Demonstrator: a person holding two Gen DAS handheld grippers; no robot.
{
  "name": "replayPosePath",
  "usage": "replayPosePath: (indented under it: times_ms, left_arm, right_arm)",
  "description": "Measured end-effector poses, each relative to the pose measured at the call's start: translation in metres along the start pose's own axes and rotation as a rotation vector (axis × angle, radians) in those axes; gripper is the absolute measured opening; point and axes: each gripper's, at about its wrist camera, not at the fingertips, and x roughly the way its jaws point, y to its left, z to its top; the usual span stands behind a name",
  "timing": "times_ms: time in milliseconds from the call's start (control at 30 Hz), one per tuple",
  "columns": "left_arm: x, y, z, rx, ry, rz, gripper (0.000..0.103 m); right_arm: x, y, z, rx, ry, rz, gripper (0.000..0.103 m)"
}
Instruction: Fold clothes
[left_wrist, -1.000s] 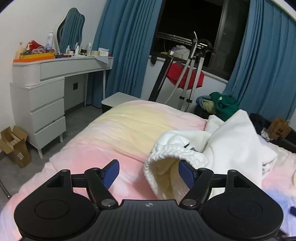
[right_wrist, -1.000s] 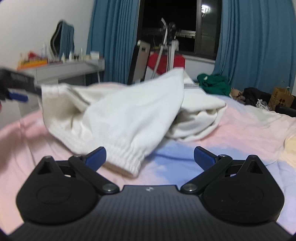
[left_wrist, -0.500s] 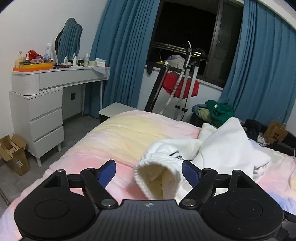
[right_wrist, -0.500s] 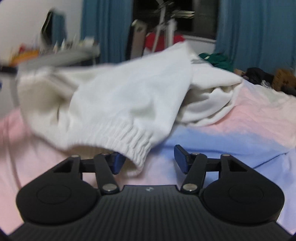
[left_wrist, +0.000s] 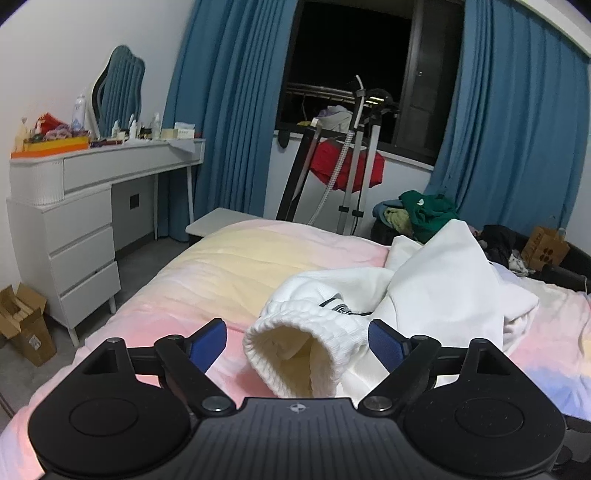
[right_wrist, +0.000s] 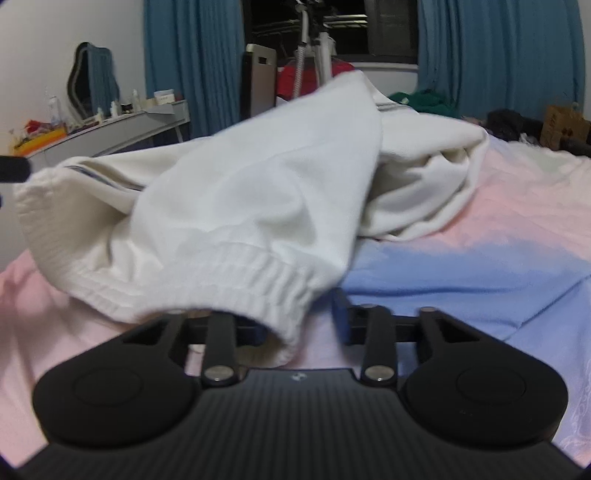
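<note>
My left gripper (left_wrist: 297, 341) stood wide open, the white sweatshirt's (left_wrist: 436, 291) ribbed cuff (left_wrist: 295, 354) lying between its blue pads, unclamped. My right gripper (right_wrist: 301, 325) had narrowed around the ribbed hem (right_wrist: 236, 280); I could not tell whether it pinched. The sweatshirt lay heaped on the pink bedspread (left_wrist: 207, 280).

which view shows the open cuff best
The left wrist view: the cuff faces the camera, its round opening and pale lining sharp between the open left gripper fingers. The right wrist view shows only its ribbed edge at far left, blurred.
</note>
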Motion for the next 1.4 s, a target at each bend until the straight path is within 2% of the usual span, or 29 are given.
replayPosePath:
  times_ms: [100,200,300,400,567,700,933,1067,1100,1200,1367,1400]
  left_arm:
    - [0.001,-0.001,-0.001,0.011,-0.008,-0.011,0.090]
    - [0.003,0.000,-0.003,0.009,-0.011,-0.029,0.094]
    - [0.003,-0.001,-0.005,0.025,-0.035,-0.017,0.096]
    - [0.005,-0.002,-0.006,0.040,-0.066,0.022,0.096]
    - [0.017,-0.002,-0.009,0.013,-0.029,-0.047,0.096]
    - [0.030,-0.010,-0.017,0.065,-0.015,-0.025,0.094]
    - [0.052,-0.024,-0.030,0.155,0.009,0.014,0.085]
    - [0.065,-0.031,-0.037,0.207,0.024,0.036,0.066]
    - [0.070,-0.031,-0.038,0.200,0.033,0.042,0.065]
    - [0.089,-0.020,-0.034,0.132,0.078,0.055,0.058]
    - [0.107,0.007,-0.015,-0.011,0.129,0.047,0.029]
    - [0.108,0.013,-0.008,-0.043,0.135,0.035,0.027]
  right_arm:
    - [-0.013,0.010,0.004,-0.039,-0.045,0.002,0.022]
    - [-0.028,0.010,0.013,-0.013,-0.090,-0.005,0.014]
    - [-0.045,0.002,0.022,0.066,-0.129,-0.010,0.013]
    - [-0.058,-0.003,0.026,0.117,-0.137,-0.019,0.012]
    - [-0.060,-0.013,0.027,0.174,-0.071,-0.048,0.012]
    - [-0.061,-0.010,0.027,0.156,-0.082,-0.056,0.012]
    - [-0.059,-0.007,0.026,0.128,-0.083,-0.076,0.012]
    - [-0.050,-0.011,0.020,0.137,-0.042,-0.092,0.012]
    - [-0.048,-0.012,0.017,0.132,-0.038,-0.096,0.012]
    - [-0.043,-0.012,0.011,0.112,-0.028,-0.103,0.013]
    - [-0.047,-0.004,0.007,0.114,0.005,-0.067,0.013]
    - [-0.049,-0.001,0.007,0.113,0.011,-0.057,0.013]
